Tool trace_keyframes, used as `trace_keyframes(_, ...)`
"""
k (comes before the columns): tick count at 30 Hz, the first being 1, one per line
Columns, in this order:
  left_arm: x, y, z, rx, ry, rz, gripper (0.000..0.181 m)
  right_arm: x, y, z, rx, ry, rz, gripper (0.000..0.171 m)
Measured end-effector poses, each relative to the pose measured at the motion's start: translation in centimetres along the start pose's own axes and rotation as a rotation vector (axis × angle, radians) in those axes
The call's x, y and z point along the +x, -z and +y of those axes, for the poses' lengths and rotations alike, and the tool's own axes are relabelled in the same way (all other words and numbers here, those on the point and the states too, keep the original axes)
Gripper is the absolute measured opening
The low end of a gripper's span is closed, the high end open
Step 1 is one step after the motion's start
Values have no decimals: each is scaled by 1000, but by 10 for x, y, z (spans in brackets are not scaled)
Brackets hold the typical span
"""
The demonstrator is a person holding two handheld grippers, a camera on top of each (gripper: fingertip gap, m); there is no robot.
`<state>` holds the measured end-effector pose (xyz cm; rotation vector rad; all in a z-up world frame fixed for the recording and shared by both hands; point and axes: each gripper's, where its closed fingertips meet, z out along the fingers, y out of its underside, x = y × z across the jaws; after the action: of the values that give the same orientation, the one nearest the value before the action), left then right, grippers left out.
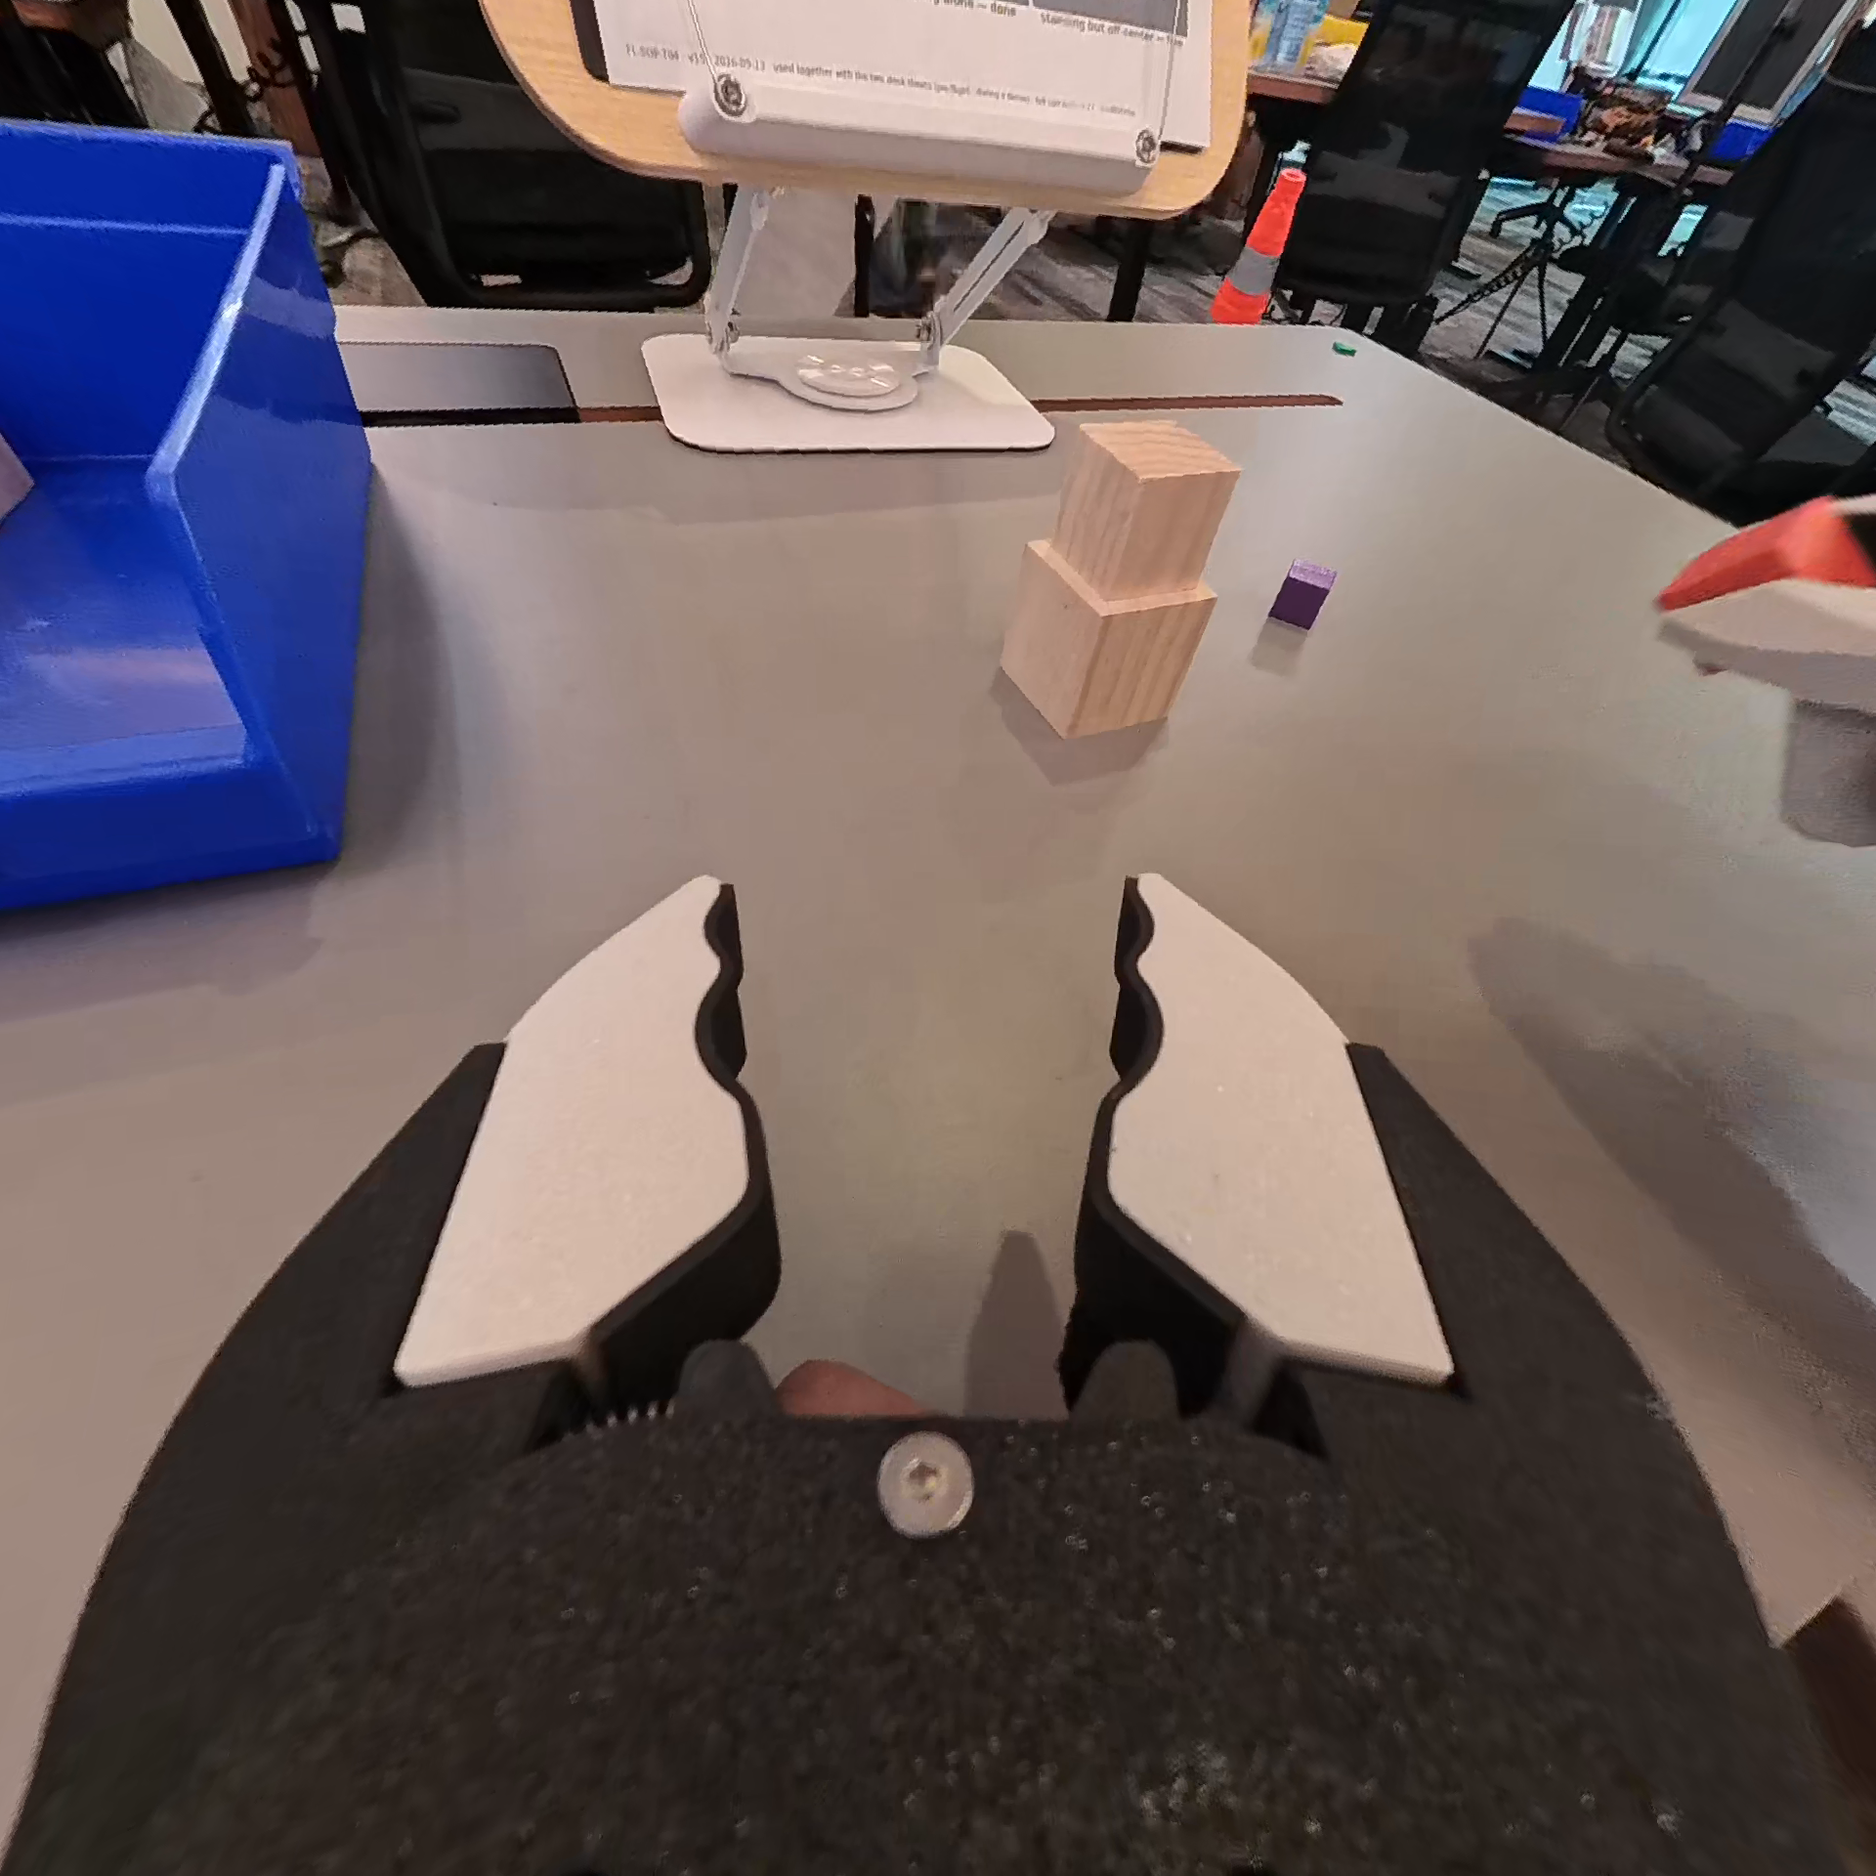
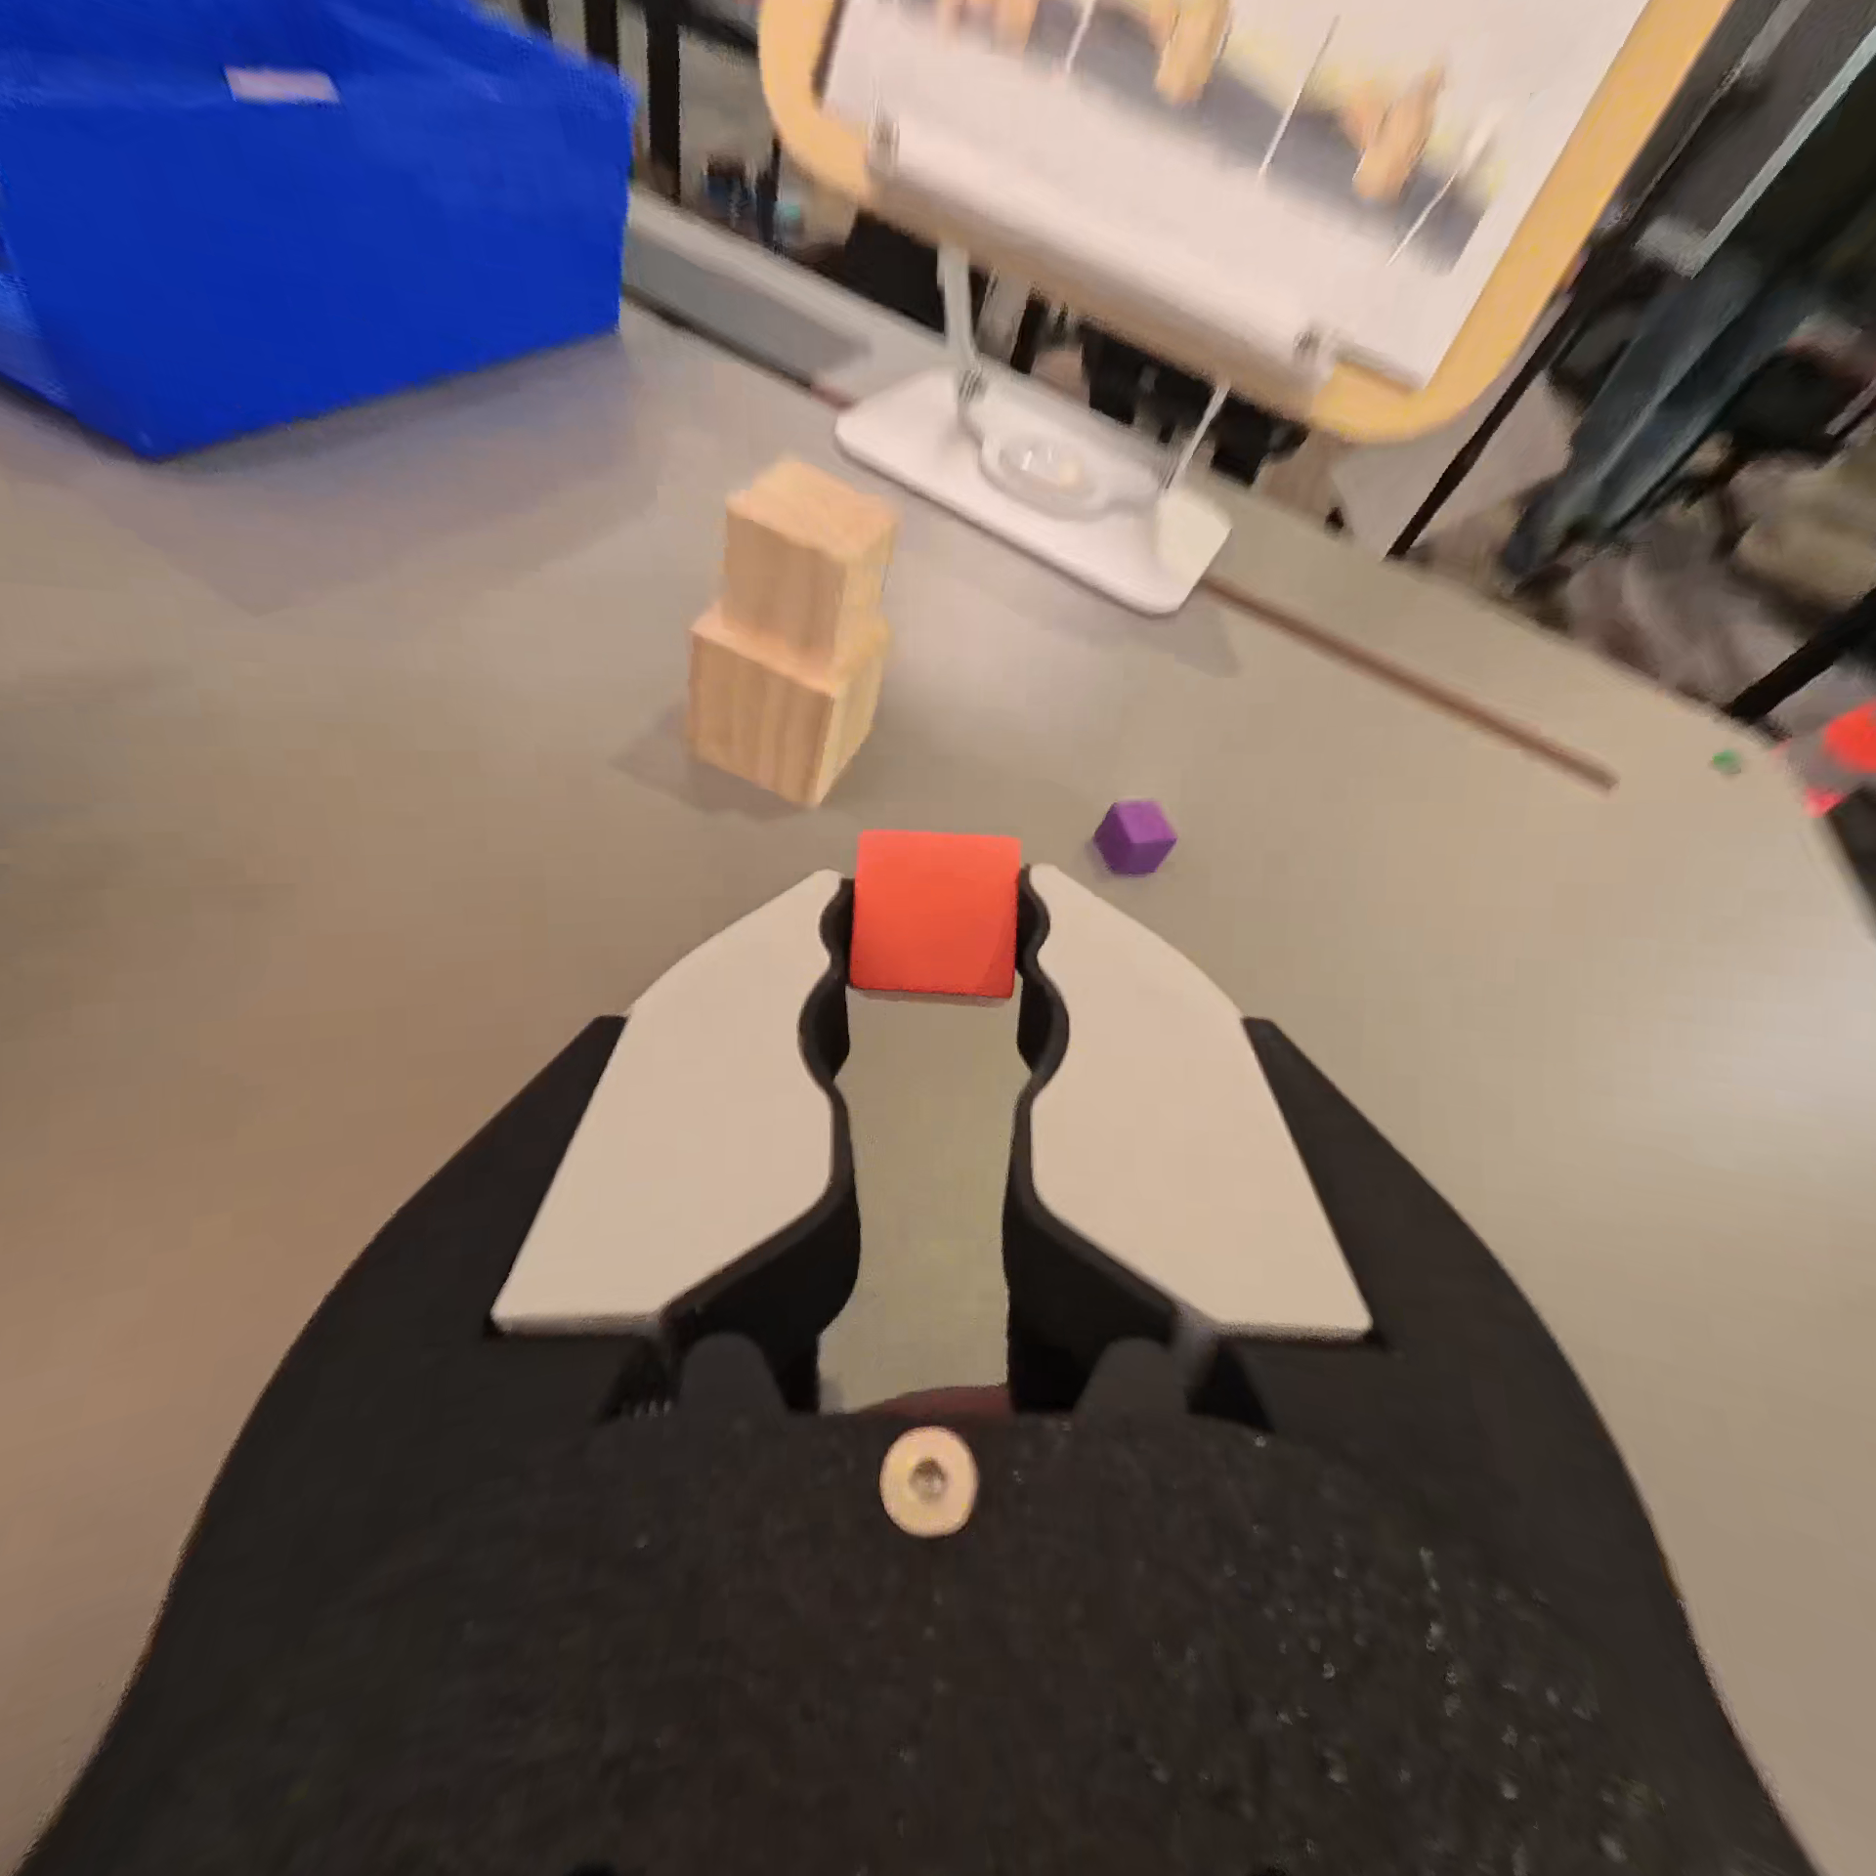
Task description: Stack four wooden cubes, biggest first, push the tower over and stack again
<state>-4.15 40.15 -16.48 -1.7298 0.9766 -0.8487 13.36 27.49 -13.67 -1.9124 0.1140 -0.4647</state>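
On grey table (image 1: 711, 660), at 1 o'clock from left gripper (image 1: 926, 903), big wooden cube (image 1: 1107, 660) sits w/ smaller wooden cube (image 1: 1142, 508) stacked on top, slightly twisted. Left gripper jaws wide, nothing between. Right gripper (image 2: 934, 893) clamps red cube (image 2: 932, 914) at fingertips, off the table. Purple cube (image 2: 1135, 835) lies at 1 o'clock from it, apart from stack. Blue bin (image 1: 203, 508) at 10 o'clock. Stand w/ printed sheet (image 1: 893, 61) at 12; its text is small, partly cut off.

Grey table (image 1: 711, 629), black chairs (image 1: 568, 152) behind, orange cone (image 1: 1264, 254), patterned carpet (image 1: 1117, 274)
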Motion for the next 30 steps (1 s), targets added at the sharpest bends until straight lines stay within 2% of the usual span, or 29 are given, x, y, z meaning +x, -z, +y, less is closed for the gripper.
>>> trace_keyframes(3, 1, 2, -4, 24, -13, 1, 70, 9, 24, -3, 53, 27, 70, 29)
trace_keyframes(7, -1, 2, -3, 22, -16, -27, 70, 20, 41, 16, 6, -48, 89, 29)
trace_keyframes(11, -2, 1, -2, 18, -47, -72, 70, 27, 46, 36, -28, -132, 50, 29)
trace_keyframes(15, 1, 0, -2, 18, -45, -73, 69, 28, 40, 40, -45, -166, -21, 29)
trace_keyframes(19, 1, -2, 1, 5, -47, -68, 69, 27, 12, 3, -2, -68, -209, 29)
trace_keyframes(25, 4, -1, 1, 5, -78, -75, 69, 1, -53, -77, 42, 287, -639, 29)
trace_keyframes(30, 6, -2, 2, -1, -93, -77, 69, -34, -103, -80, -87, 483, -890, 30)
